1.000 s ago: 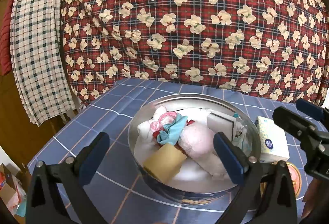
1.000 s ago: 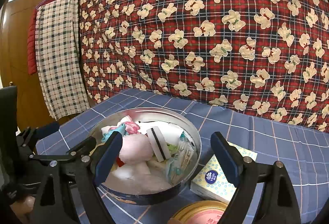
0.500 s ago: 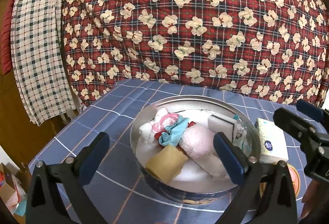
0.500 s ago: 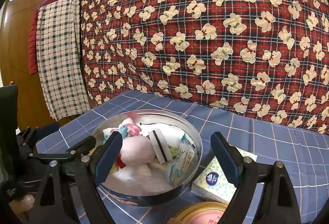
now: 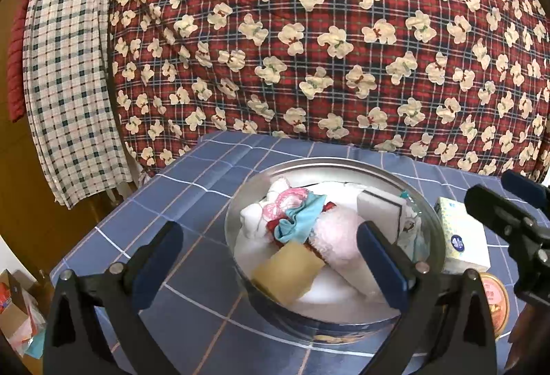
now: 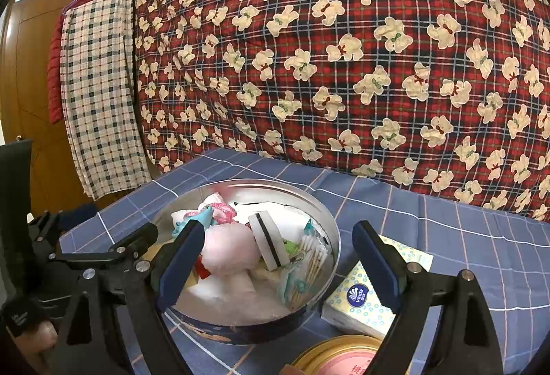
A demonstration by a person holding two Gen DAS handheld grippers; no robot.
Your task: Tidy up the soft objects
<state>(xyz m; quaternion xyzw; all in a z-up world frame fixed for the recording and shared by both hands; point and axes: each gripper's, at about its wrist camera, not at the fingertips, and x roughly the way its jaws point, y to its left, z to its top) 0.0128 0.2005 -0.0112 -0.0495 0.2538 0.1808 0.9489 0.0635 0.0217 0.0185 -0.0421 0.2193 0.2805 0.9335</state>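
Left wrist view: the left claw point(image 5: 270, 258) hangs with its jaws spread wide and nothing between the pads, low over the near rim of a round tin point(image 5: 431, 220) on the blue checked surface point(image 5: 192, 182). The tin holds the soft things: a tan sponge point(image 5: 287, 271) at the near edge, a pink plush point(image 5: 335, 237) behind it, a teal scrunchie point(image 5: 302, 220), a pink scrunchie point(image 5: 287, 201) and a white sponge point(image 5: 380, 208) with a dark stripe. A tissue pack point(image 5: 462, 237) lies just right of the tin. The right claw's black frame juts in at the right edge.

Right wrist view: the right claw point(image 6: 275, 261) is also wide open and empty, above the tin's point(image 6: 323, 213) near right side. The pink plush point(image 6: 230, 244) and white sponge point(image 6: 268, 240) lie between its fingers in the picture, lower down in the tin. A bag of cotton swabs point(image 6: 306, 268) leans against the tin's right wall. The tissue pack point(image 6: 364, 299) sits beside the tin, a gold-rimmed lid point(image 6: 337, 357) nearer still. A bear-print cloth point(image 6: 343, 48) hangs behind.
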